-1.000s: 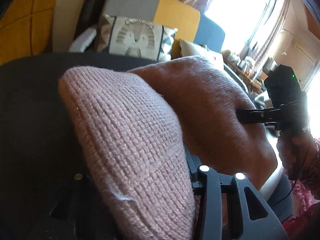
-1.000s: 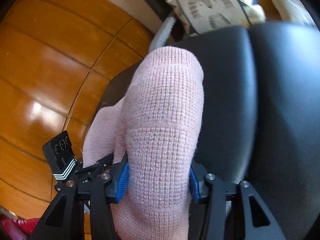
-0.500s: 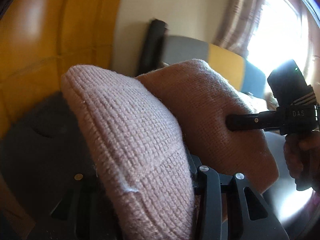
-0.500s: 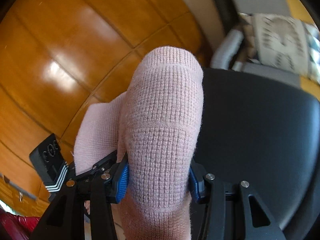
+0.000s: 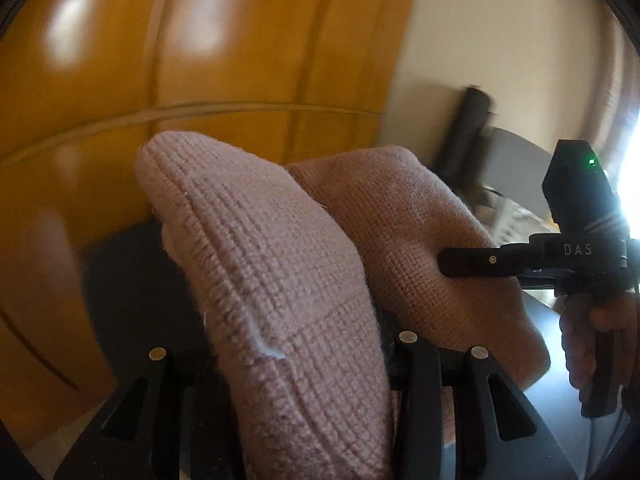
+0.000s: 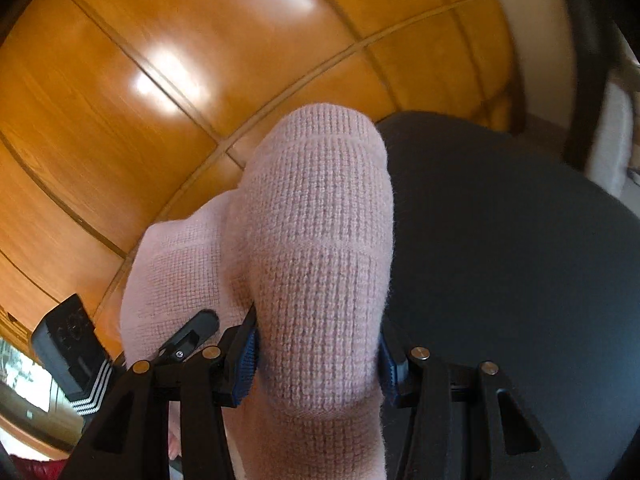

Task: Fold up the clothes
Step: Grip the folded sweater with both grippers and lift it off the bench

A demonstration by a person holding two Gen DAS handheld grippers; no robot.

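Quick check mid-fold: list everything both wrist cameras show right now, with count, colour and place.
knit garment: one, pale pink, bunched thick, held up between both grippers
black seat: one, black, below the garment
wooden panels: several, glossy orange-brown, behind
wall: cream, top right of the left view
window: bright, far right, left view
left gripper: black, closed on a fold
right gripper: black, blue pads on its fingers, closed on a fold
hand: one, gripping the right gripper's handle

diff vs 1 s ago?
Both views have swung: the patterned cushion has left frame, and wooden panelling now fills the background. Nothing taken or released. The left gripper and right gripper stay clamped on the pink knit garment.
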